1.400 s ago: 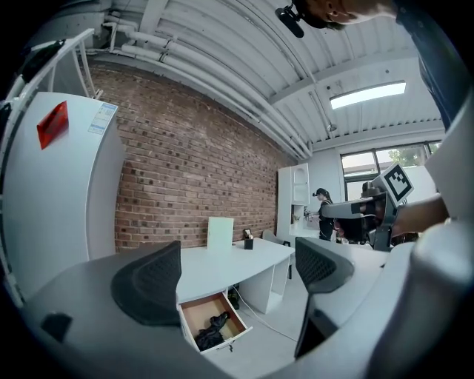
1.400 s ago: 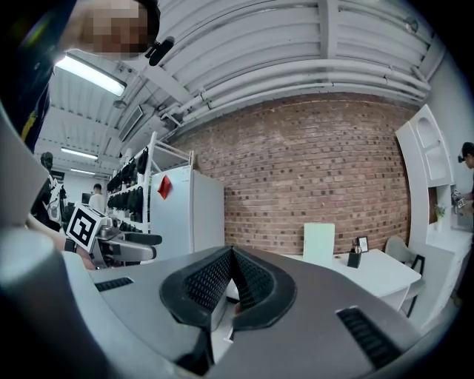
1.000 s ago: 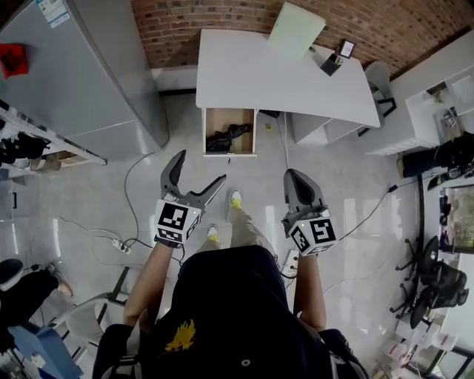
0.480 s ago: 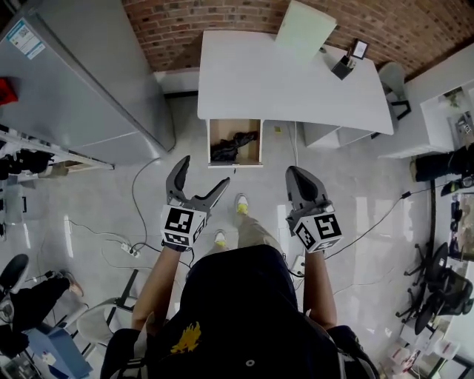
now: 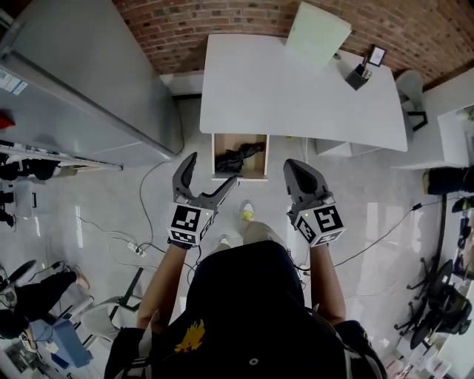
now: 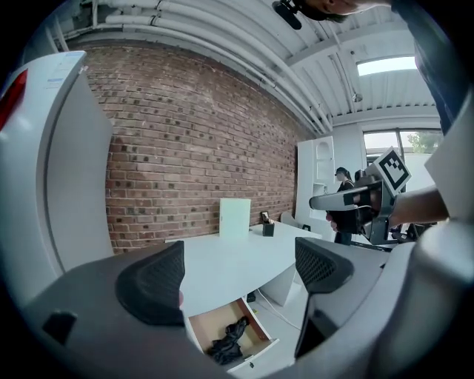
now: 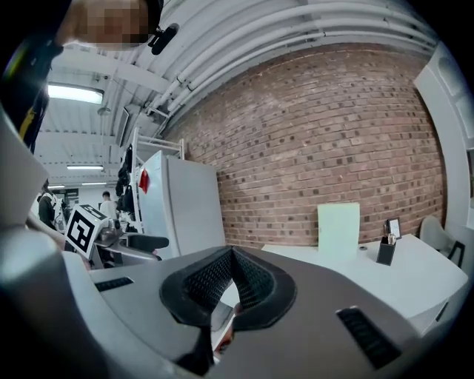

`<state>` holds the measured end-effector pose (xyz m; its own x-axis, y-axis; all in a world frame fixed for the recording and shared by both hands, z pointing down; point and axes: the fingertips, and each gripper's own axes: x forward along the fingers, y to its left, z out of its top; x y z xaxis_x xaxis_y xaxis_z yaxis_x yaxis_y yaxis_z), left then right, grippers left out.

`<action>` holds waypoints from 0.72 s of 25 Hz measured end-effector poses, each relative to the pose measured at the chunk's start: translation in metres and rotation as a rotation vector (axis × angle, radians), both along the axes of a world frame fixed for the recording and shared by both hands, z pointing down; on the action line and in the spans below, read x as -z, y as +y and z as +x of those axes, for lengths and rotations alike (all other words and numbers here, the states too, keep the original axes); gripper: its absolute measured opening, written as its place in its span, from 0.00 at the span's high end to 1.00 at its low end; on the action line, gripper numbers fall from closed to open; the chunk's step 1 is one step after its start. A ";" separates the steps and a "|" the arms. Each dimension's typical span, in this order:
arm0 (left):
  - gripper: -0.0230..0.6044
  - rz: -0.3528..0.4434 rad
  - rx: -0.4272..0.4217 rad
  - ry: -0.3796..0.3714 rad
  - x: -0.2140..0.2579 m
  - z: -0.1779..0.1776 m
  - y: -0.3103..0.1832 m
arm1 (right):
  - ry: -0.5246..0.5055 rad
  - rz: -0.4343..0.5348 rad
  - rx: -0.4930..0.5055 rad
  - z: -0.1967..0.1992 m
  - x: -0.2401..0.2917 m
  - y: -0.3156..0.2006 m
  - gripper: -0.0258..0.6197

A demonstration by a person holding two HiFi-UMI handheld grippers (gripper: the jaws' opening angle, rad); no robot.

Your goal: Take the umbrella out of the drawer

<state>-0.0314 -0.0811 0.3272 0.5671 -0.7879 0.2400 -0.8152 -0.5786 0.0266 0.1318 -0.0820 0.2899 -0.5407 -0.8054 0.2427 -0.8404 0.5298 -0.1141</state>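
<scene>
Only the opening looks done: the crumpled black umbrella point(image 5: 238, 157) lies untouched in the open light-wood drawer point(image 5: 256, 167) under the white surface point(image 5: 296, 81), with the left tool point(image 5: 212, 172), jaws wide apart, and the right tool point(image 5: 295, 171), jaws together on nothing, both well short of it.

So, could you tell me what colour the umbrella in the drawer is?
The umbrella is black, best seen in the head view.

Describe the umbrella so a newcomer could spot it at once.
A white desk stands against the brick wall, with one wooden drawer pulled open below its near edge. The umbrella is the folded black bundle inside, the only thing in it.
</scene>
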 end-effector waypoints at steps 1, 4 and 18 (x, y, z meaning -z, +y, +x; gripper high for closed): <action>0.21 -0.002 0.005 -0.003 -0.001 0.003 -0.007 | -0.002 -0.003 0.009 0.002 -0.002 -0.009 0.92; 0.21 -0.020 0.021 -0.020 -0.007 0.010 -0.026 | -0.010 -0.013 0.036 0.008 -0.007 -0.033 0.92; 0.21 -0.152 0.019 -0.151 -0.057 0.039 -0.066 | -0.032 -0.163 0.084 0.025 -0.077 -0.085 0.92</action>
